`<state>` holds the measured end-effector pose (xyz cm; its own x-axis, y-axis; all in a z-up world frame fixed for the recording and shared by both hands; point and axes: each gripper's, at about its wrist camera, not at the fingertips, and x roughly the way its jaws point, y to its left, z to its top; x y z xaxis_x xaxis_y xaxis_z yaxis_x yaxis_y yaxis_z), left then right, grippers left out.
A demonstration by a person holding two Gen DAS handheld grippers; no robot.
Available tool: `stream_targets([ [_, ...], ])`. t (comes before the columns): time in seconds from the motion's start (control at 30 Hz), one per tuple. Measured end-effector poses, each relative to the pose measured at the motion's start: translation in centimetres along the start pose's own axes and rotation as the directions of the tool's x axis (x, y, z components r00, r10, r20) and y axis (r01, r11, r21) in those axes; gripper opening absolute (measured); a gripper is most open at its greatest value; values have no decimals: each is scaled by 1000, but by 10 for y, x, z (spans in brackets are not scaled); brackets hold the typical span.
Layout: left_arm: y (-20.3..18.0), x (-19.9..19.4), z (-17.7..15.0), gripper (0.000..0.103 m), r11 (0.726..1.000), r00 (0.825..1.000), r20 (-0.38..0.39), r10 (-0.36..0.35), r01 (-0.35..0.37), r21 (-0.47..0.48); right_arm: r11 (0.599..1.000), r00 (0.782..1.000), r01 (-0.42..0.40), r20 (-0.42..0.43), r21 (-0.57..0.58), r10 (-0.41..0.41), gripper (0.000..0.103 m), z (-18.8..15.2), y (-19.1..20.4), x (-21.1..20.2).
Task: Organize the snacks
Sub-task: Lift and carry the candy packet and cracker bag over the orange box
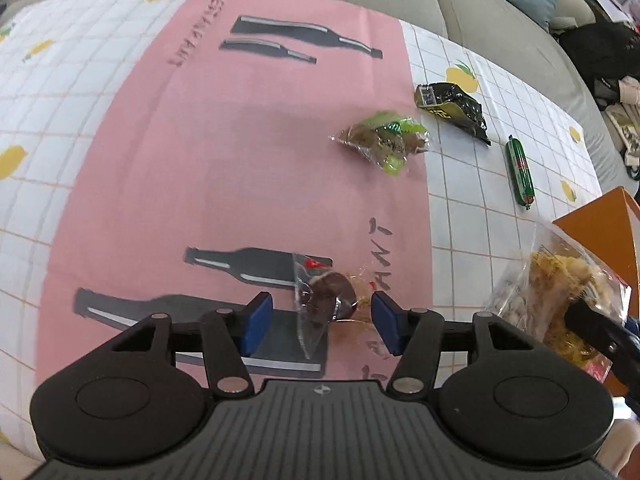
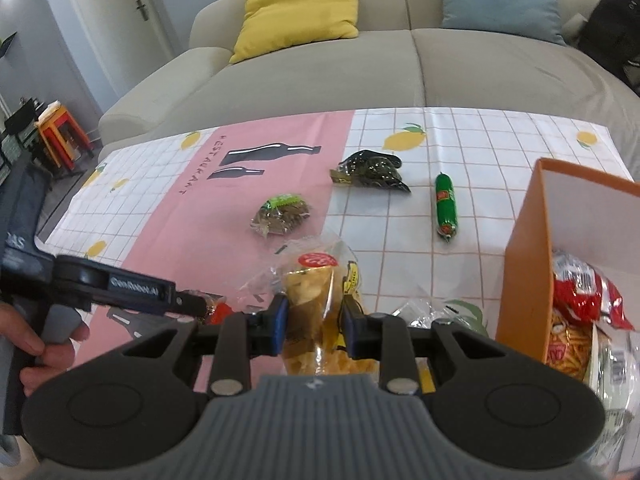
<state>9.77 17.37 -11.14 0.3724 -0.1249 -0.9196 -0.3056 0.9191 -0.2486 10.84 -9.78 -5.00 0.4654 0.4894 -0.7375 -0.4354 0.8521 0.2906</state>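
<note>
Meanwhile the right gripper (image 2: 314,320) clamps the chip bag (image 2: 320,300) just left of the orange box (image 2: 528,264), while the left gripper (image 1: 322,316), fingers wide apart, straddles a small clear-wrapped snack (image 1: 320,300).

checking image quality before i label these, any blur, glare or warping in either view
Left wrist view: strong fisheye bend, the tablecloth bulges like a dome; the green-and-brown snack packet is smeared by blur, the left gripper sharp. Right wrist view: table edge and sofa curve, glare on the clear chip bag in the right gripper, even soft daylight, faint shadows.
</note>
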Motion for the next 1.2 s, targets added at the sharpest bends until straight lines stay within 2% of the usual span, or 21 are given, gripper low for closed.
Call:
stream_targets([
  [0.1, 4, 9, 0, 62, 998, 999, -11, -37, 36, -44, 1000, 1000, -15, 17, 26, 14, 25, 0, -3, -8],
  [0.13, 4, 10, 0, 54, 997, 998, -14, -54, 53, -52, 999, 1000, -19, 22, 35, 19, 25, 0, -4, -12],
  [0.17, 3, 12, 0, 51, 996, 998, -15, -65, 64, -55, 999, 999, -23, 27, 43, 22, 25, 0, -5, -15],
  [0.37, 0, 13, 0, 44, 995, 998, 3, -70, 70, -73, 998, 999, -25, 47, 56, 22, 25, -2, -10, -34],
  [0.57, -10, -2, -2, 42, 994, 996, 31, -85, 86, -65, 994, 996, -56, 81, 92, 48, 25, 0, -17, -53],
  [0.73, -36, -38, -4, 42, 991, 987, 88, -134, 135, -7, 991, 989, -71, 135, 117, 55, 24, 4, -23, -76],
  [0.9, -76, -77, -5, 42, 974, 967, 132, -220, 211, 77, 988, 979, -86, 198, 132, 58, 24, 9, -35, -111],
  [1.03, -117, -99, -10, 42, 948, 946, 134, -296, 273, 161, 987, 975, -70, 220, 142, 38, 24, 10, -52, -138],
  [1.2, -174, -115, -17, 42, 903, 922, 109, -371, 331, 274, 986, 972, -27, 234, 167, -13, 24, 10, -82, -172],
])
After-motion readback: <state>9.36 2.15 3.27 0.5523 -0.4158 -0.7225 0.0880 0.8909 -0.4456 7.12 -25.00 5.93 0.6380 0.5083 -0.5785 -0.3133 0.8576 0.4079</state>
